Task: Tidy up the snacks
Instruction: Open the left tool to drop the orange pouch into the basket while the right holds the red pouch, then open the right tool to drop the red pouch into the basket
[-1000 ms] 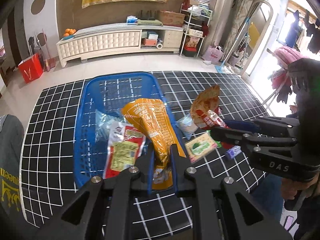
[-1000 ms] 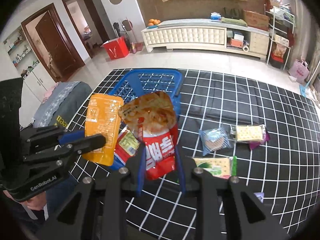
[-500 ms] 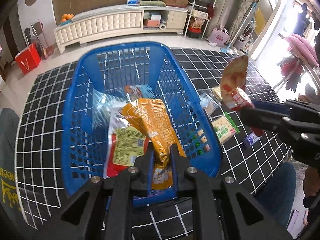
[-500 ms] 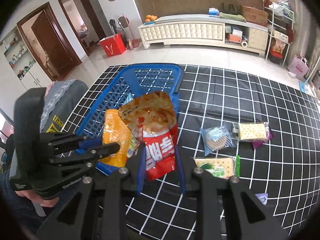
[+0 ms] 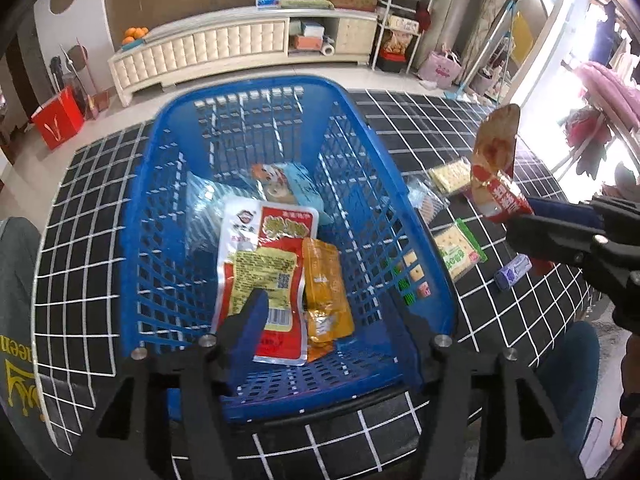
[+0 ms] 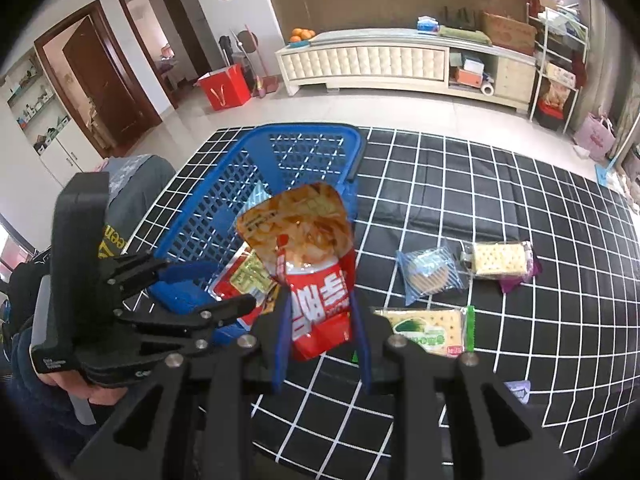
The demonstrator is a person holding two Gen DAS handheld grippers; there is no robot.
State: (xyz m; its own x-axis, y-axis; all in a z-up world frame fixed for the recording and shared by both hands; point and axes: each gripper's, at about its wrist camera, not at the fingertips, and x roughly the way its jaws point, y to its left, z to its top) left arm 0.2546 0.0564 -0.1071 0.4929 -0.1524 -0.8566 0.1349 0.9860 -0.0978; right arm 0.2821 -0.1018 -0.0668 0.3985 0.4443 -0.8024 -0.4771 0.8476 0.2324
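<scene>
A blue plastic basket (image 5: 416, 236) stands on the black grid mat and also shows in the right wrist view (image 6: 224, 200). In it lie an orange snack bag (image 5: 326, 296), a red-and-white packet (image 5: 264, 276) and a blue packet (image 5: 296, 186). My left gripper (image 5: 336, 332) is open and empty over the basket's near end, just above the orange bag; it also shows in the right wrist view (image 6: 208, 284). My right gripper (image 6: 320, 336) is shut on a red noodle-picture snack bag (image 6: 308, 256), held upright beside the basket's right side (image 5: 496, 184).
On the mat right of the basket lie a green cracker pack (image 6: 428, 330), a clear blue cookie pack (image 6: 428, 274), a cracker pack on a purple wrapper (image 6: 500, 260) and a small purple packet (image 5: 512, 272). A white cabinet (image 6: 372, 64) stands on the far floor.
My left gripper has opened and let the orange bag drop into the basket. My right gripper still holds the red bag and has stayed beside the basket.
</scene>
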